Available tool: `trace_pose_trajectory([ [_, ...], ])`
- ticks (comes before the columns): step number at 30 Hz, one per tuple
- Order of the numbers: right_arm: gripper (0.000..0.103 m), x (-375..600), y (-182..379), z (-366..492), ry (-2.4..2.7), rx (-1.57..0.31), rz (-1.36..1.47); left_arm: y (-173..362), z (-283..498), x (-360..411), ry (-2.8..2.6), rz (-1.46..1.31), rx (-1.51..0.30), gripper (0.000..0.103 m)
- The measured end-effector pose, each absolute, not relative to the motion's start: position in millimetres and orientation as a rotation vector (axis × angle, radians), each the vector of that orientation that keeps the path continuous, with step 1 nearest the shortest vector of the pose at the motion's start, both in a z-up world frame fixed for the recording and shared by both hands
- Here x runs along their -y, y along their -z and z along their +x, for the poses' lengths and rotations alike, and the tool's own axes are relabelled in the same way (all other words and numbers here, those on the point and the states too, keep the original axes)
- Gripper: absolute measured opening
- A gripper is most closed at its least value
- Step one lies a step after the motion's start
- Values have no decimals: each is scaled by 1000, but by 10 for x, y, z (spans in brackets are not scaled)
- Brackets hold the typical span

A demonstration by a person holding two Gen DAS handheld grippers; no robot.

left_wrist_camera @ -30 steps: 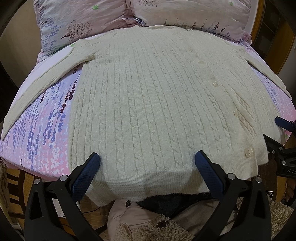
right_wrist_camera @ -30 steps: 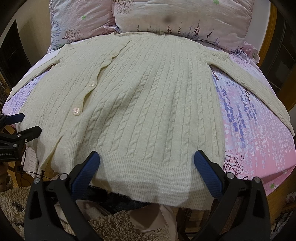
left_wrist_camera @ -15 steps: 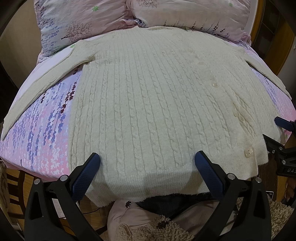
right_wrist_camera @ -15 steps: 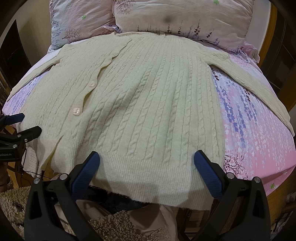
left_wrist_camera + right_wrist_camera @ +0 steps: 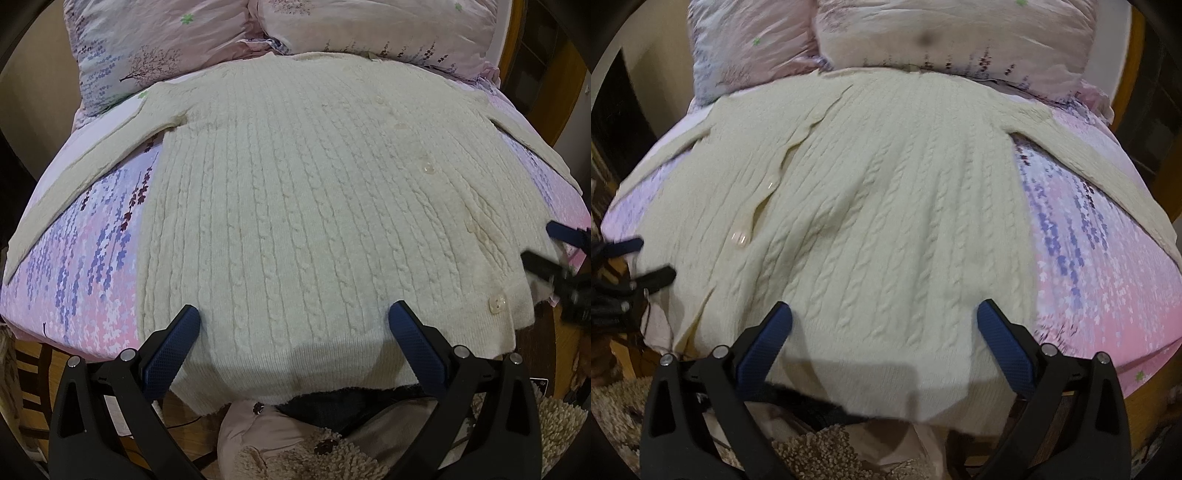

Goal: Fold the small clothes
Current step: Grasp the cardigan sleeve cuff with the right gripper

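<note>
A cream cable-knit cardigan lies flat and buttoned on the bed, sleeves spread to both sides, hem hanging over the near edge. It also shows in the right wrist view. My left gripper is open above the hem on the cardigan's left half, holding nothing. My right gripper is open above the hem on the right half, holding nothing. Each gripper shows at the edge of the other's view: the right gripper and the left gripper.
The bed has a pink and purple floral sheet and two floral pillows at the head. Below the near bed edge are a pink jacket with fleece trim and a wooden floor. A wooden frame stands at the right.
The right wrist view has shifted slightly forward and is motion-blurred, so the right gripper is moving. The left gripper and the cardigan have barely moved.
</note>
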State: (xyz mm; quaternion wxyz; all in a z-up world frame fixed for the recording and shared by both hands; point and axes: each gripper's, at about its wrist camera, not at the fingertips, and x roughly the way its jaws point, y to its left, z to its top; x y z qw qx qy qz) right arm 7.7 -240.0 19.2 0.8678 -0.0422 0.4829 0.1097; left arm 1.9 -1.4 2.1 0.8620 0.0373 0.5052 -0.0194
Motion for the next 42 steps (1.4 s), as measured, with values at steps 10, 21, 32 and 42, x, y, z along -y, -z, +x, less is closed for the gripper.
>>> trace_pose_trajectory([
  [10,80,3432,-301,720,-32,-951,288,-107,275,72,6,154,-979,102],
  [21,62,4544,-158,1281,79,-867,801,-270,866,-41,34,98,-951,102],
  [32,32,5097,-33,1368,262,-777,979,-387,1306,-139,121,-33,-892,102],
  [42,7,5528,7,1236,535,-689,922,-422,1659,-265,144,-75,-861,102],
])
